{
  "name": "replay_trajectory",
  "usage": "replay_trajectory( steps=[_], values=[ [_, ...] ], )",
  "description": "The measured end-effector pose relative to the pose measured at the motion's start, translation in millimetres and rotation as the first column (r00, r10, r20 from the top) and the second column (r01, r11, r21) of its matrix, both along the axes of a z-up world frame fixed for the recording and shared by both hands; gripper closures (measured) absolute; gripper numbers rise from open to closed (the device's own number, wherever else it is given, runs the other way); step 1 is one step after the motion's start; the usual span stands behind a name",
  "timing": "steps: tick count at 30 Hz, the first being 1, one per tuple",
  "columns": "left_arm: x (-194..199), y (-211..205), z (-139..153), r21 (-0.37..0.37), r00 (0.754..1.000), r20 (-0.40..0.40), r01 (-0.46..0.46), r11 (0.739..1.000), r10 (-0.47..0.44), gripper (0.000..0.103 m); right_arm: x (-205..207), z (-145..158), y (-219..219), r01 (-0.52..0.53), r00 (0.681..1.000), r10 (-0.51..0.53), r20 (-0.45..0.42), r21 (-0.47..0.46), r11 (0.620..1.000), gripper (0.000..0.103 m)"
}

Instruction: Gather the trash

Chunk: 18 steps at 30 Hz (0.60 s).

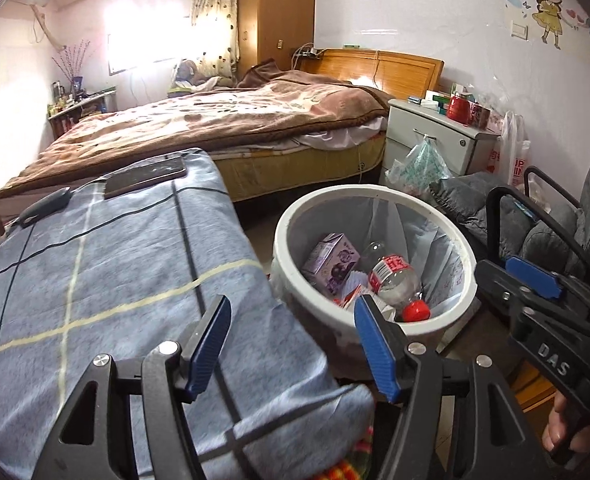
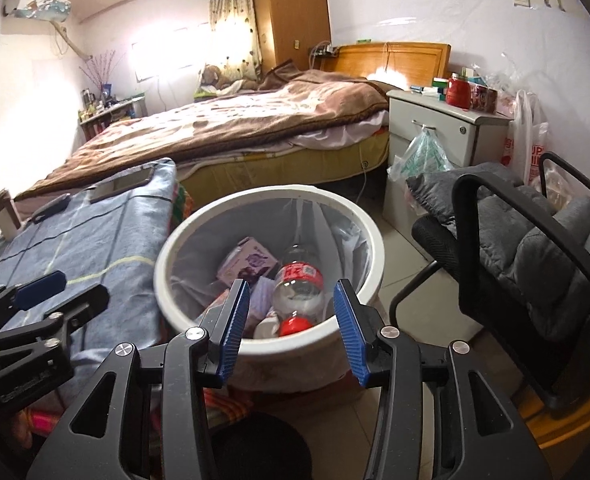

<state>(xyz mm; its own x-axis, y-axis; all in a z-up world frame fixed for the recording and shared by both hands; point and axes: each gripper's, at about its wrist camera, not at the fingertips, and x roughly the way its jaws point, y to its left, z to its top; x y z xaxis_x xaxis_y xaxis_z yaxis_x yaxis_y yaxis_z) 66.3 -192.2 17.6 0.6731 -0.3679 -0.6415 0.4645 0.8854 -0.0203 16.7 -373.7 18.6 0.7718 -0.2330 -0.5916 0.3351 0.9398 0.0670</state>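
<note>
Trash (bottle (image 2: 299, 288), carton (image 2: 247, 264)) sits in the bin (image 2: 255, 344), both our grippers, left (image 1: 291, 344) and right (image 2: 291, 328), gape empty; risk: we clip the rim, tipping it, or snag the liner (image 1: 427, 240).

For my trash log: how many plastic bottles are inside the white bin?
1. The plastic bottle lies in the white bin, red cap toward the camera, beside the purple carton. Others may be hidden underneath.
</note>
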Motion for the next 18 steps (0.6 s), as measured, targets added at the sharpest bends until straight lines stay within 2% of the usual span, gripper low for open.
replay_trajectory(
  steps=[5,18],
  values=[
    [-17,14,2,-0.024,0.998,0.049,-0.037,0.999,0.038,0.036,-12,0,10,0.031,0.999,-0.03,0.025,-0.026,0.999,0.057],
    [-33,26,-2,-0.035,0.995,0.076,-0.061,0.998,0.064,0.036,-20,-5,24,0.017,0.999,-0.016,0.033,-0.019,1.0,0.057]
  ],
)
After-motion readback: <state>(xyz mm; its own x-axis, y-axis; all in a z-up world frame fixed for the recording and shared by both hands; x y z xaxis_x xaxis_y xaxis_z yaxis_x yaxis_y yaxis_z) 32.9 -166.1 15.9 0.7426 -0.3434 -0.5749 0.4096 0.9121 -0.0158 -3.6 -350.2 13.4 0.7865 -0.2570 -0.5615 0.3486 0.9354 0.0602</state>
